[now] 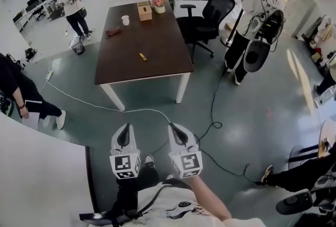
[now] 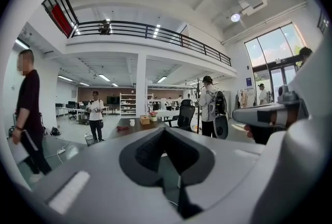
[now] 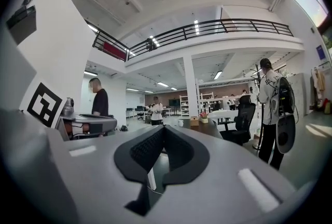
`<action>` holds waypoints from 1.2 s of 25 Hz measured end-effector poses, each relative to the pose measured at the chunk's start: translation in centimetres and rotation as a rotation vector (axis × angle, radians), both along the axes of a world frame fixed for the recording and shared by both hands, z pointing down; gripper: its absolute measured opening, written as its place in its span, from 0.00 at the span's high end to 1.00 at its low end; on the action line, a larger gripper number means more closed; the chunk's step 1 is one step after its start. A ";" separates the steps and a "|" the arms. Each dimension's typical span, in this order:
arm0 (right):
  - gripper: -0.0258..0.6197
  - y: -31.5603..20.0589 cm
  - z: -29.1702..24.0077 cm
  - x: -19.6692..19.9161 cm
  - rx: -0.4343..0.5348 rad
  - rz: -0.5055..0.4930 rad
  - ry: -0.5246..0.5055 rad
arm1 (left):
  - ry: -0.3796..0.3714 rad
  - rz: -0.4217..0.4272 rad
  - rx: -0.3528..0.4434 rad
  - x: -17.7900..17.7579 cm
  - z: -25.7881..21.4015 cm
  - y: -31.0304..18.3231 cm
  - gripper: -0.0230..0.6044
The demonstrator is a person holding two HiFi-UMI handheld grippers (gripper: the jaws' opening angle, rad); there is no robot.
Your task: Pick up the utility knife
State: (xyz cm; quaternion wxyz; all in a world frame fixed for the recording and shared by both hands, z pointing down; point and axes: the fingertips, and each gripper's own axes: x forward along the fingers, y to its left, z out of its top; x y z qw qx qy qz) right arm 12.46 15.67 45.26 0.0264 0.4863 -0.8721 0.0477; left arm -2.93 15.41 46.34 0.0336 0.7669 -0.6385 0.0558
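Observation:
The utility knife point(image 1: 142, 56) is a small yellow thing lying on the dark brown table point(image 1: 157, 37), near the middle of its front half. Both grippers are held close to the person's body, well short of the table and over the grey-green floor. My left gripper point(image 1: 124, 129) has its jaws together with nothing between them, and so has my right gripper point(image 1: 175, 128). In the left gripper view the gripper point(image 2: 165, 132) points toward the far table point(image 2: 136, 125). The right gripper point(image 3: 162, 129) faces the same table point(image 3: 199, 127). The knife is too small to make out in either gripper view.
On the table's far end stand a tissue box point(image 1: 144, 11), a white cup point(image 1: 125, 20), a reddish object point(image 1: 112, 32) and a flower pot point(image 1: 159, 6). A black office chair point(image 1: 210, 13) and a standing person point(image 1: 252, 21) are to its right. Cables point(image 1: 105, 107) cross the floor. A white counter point(image 1: 42, 168) lies at lower left.

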 end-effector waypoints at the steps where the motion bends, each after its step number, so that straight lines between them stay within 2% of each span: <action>1: 0.96 -0.5 0.1 -0.3 0.000 0.003 0.000 | 0.001 0.005 0.000 -0.2 0.1 -0.6 0.98; 12: 0.96 -8.7 -1.4 -3.9 0.034 0.046 0.025 | 0.024 0.069 0.020 -3.3 -0.6 -10.0 0.98; 22: 0.96 -13.5 -0.8 -6.2 0.008 0.084 0.039 | 0.035 0.111 -0.034 -5.8 0.8 -14.7 0.98; 30: 0.96 -17.9 0.5 -6.5 -0.026 0.060 0.052 | 0.047 0.102 -0.076 -5.7 2.3 -18.5 0.98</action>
